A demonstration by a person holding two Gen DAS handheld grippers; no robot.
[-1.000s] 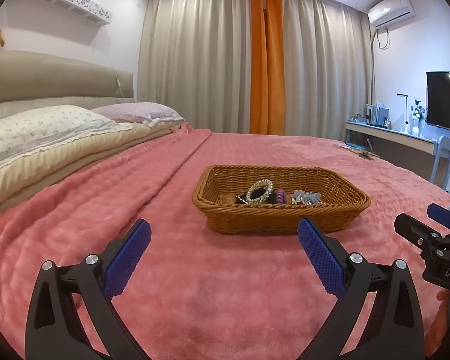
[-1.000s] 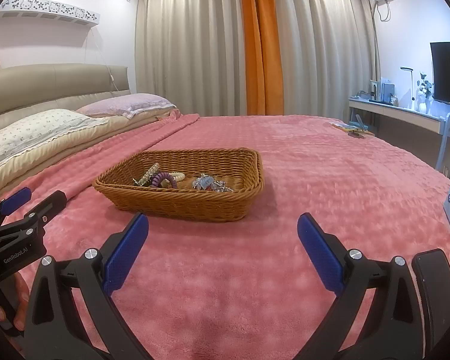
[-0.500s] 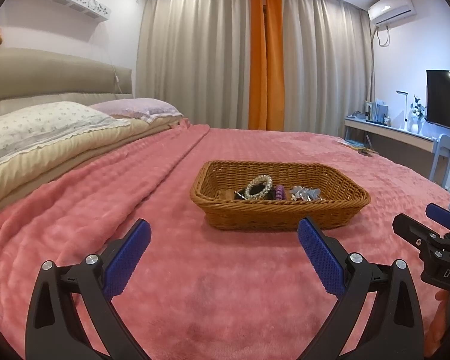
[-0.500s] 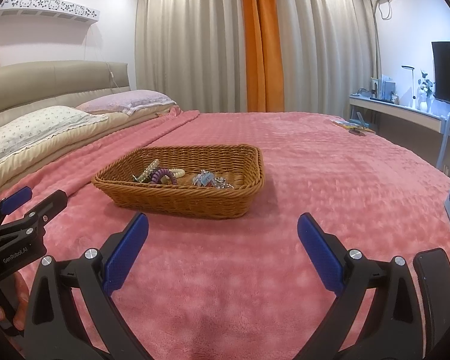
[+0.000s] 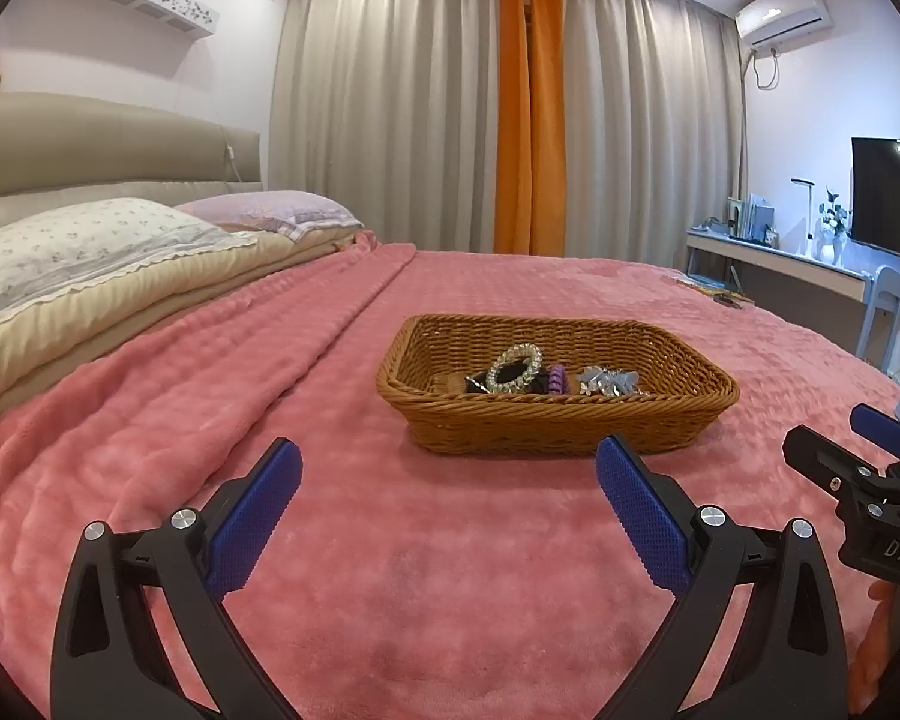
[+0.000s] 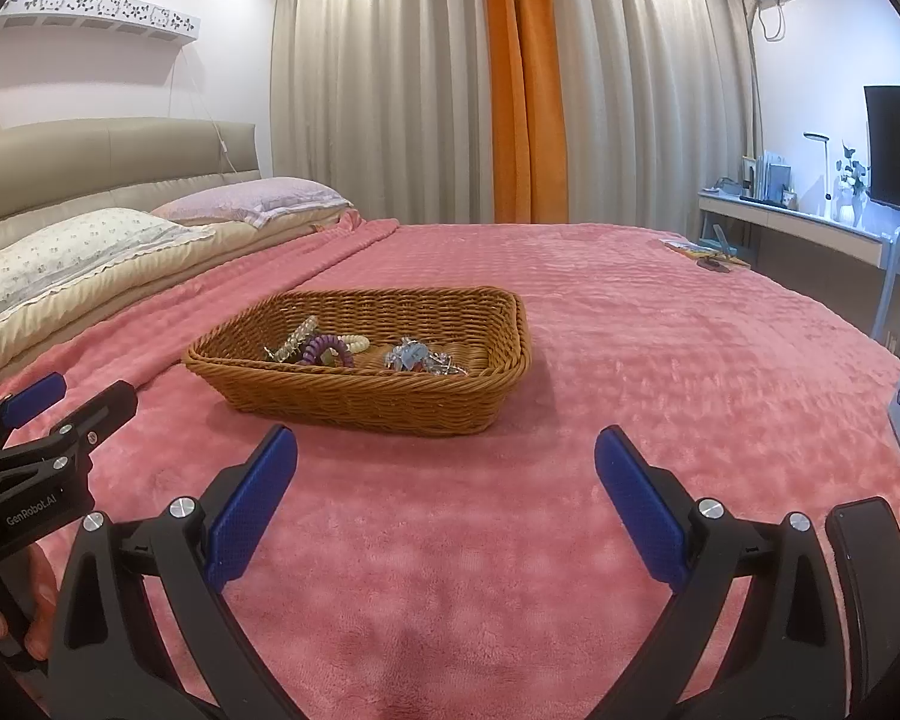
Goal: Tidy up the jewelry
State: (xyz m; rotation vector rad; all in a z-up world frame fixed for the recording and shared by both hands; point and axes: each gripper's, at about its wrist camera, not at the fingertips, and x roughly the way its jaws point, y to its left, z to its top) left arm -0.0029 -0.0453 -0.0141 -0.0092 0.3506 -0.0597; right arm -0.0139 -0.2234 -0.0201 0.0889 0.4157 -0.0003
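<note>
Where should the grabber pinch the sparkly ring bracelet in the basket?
Probably its raised top arc. The sparkly bracelet leans up on the other pieces in the wicker basket, so come down from above, one finger inside the loop, one outside.

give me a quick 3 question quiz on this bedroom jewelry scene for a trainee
1. True or false: the left hand-held gripper is shut on a bracelet.
2. Where does the purple coil band lie? A) on the pink blanket B) in the wicker basket C) on the pillow
3. Fill in: the wicker basket sits on the pink ____.

Key
1. False. Both the left and the right hand-held gripper are open and hold nothing.
2. B. It lies beside the clear beaded bracelet.
3. blanket
</note>
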